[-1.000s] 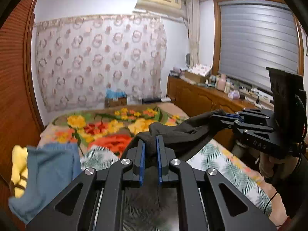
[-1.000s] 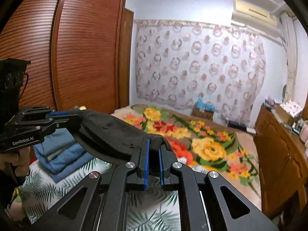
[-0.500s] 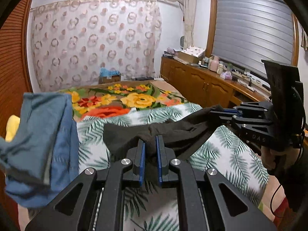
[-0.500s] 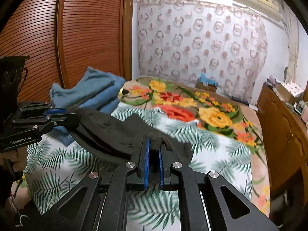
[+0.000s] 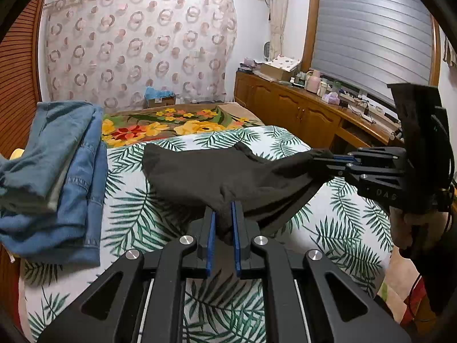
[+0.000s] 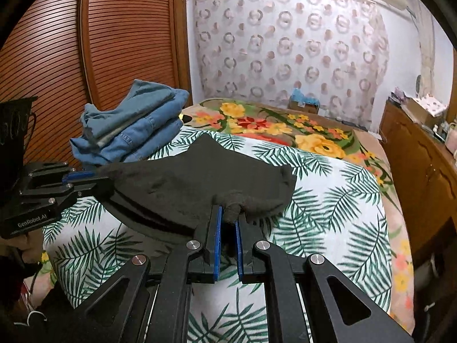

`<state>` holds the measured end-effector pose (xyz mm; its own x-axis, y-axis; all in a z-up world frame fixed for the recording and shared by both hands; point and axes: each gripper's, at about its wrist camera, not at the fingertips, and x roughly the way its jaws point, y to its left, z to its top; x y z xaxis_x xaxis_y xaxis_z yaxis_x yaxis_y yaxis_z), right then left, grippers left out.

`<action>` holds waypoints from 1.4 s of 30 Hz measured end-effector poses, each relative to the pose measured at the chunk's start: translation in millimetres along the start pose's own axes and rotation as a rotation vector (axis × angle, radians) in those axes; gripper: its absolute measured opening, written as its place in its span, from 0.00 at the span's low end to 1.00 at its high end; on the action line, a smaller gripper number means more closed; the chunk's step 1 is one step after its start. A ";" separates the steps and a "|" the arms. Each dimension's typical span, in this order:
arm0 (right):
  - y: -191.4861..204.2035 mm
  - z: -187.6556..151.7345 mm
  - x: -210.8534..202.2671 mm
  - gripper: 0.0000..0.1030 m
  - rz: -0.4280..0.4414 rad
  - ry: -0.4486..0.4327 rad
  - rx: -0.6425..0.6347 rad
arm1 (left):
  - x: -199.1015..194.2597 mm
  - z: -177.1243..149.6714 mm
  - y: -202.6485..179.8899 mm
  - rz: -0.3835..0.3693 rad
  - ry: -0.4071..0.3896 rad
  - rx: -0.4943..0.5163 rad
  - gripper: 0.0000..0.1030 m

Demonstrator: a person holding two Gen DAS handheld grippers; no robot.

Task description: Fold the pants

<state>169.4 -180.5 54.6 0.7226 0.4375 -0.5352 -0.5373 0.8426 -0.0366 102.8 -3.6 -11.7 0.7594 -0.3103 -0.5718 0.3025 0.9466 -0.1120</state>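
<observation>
The dark pants are held stretched over the leaf-print bed, pinched by the closed left gripper and closed right gripper. "GenRobot.AI" is read on the left gripper.

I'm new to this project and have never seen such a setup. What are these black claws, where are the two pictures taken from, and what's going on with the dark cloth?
No robot here: a person holds a two-finger clamp in each hand, each carrying a fisheye camera. One picture looks along the left gripper, the other along the right gripper. Both are shut on the dark pants, stretched between them over the leaf-print bedsheet. Folded blue denim clothes lie beside it.
</observation>
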 end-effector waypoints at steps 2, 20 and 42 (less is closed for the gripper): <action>1.8 -4.0 -1.8 0.08 -0.001 -0.003 0.004 | -0.9 -6.0 -2.3 0.006 0.003 -0.004 0.11; 6.1 -39.9 -10.0 0.08 0.036 0.002 0.059 | -14.8 -33.8 -14.4 -0.011 0.025 -0.021 0.11; 19.7 -68.2 -46.4 0.08 0.056 -0.021 0.074 | -47.2 -45.2 -32.8 -0.051 -0.005 -0.018 0.11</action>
<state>95.6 -205.6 21.1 0.7017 0.4902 -0.5171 -0.5440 0.8373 0.0555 31.1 -16.0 -17.8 0.7462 -0.3582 -0.5611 0.3300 0.9311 -0.1555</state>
